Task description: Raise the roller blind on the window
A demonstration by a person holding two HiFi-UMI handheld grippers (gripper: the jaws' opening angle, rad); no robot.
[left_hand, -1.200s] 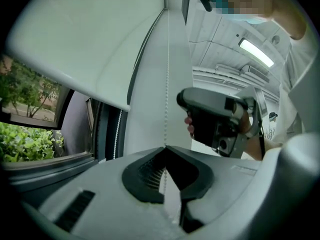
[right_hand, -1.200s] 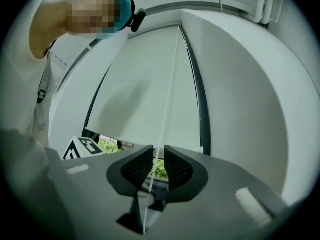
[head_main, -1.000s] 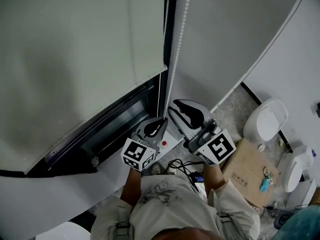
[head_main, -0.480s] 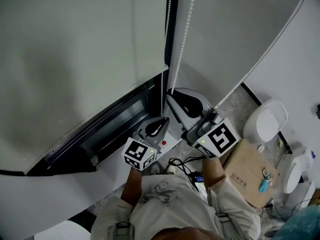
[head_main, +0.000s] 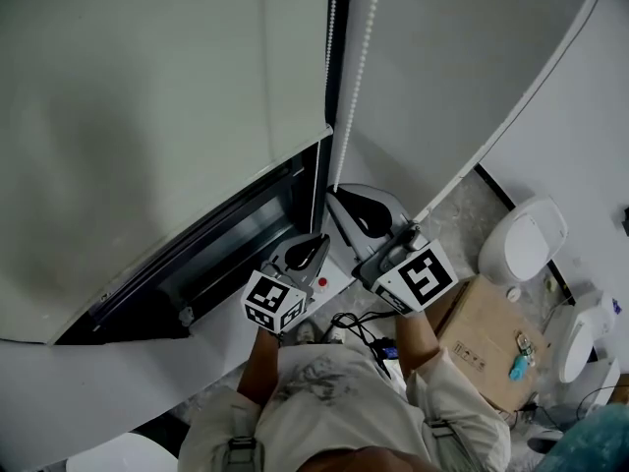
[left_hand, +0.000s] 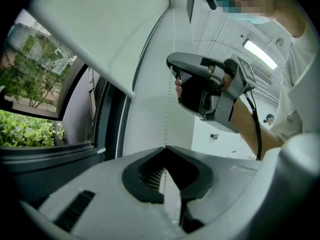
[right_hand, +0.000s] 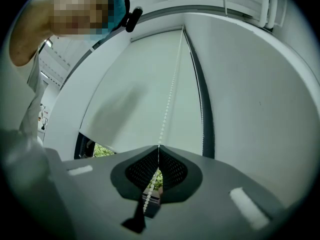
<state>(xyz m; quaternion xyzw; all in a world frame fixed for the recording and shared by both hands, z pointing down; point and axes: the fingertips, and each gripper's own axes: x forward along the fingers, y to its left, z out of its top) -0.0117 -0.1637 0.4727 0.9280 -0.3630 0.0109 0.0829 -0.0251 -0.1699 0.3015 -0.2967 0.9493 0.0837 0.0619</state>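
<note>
I log my left gripper [head_main: 316, 239]: jaws pinched shut on the bead chain [head_main: 359, 67]. My right gripper [head_main: 336, 195]: clamped on that chain, higher up. Roller blind [head_main: 147, 116]: covers most of the window [head_main: 231, 239], left of the chain.
</note>
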